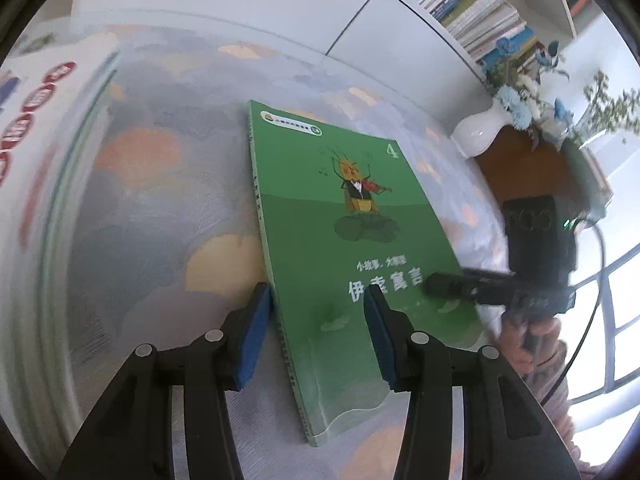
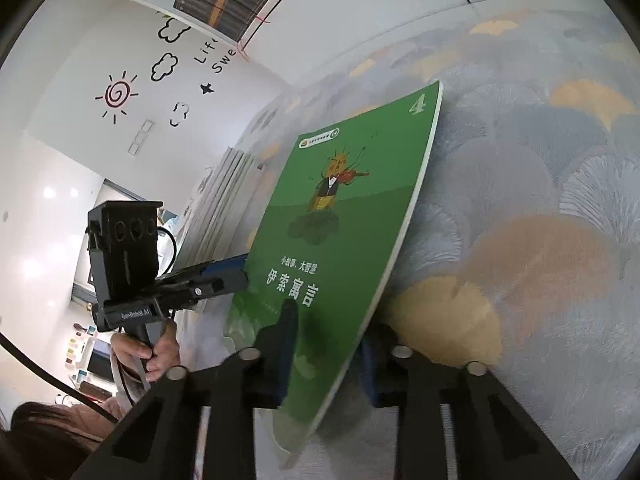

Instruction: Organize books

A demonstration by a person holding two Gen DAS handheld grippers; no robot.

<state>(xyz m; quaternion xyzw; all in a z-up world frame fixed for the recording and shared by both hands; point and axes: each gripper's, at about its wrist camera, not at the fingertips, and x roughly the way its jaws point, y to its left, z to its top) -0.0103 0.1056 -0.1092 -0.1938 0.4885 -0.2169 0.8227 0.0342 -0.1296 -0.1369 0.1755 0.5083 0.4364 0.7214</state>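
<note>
Both grippers are black, with silver screws and blue pads point(image 1: 252, 340). The left gripper point(image 2: 224, 276) carries white lettering and a black cable at 9 o'clock.

The left side of the left wrist view smears into blur, so the red-and-white printing point(image 1: 38, 112) there cannot be read. The right gripper point(image 1: 430, 282) is motion-blurred, its jaws indistinct. In the right wrist view the green book point(image 2: 340, 240) hides one pad of that gripper, and the book's near corner blurs against the patterned cloth point(image 2: 540, 240)
</note>
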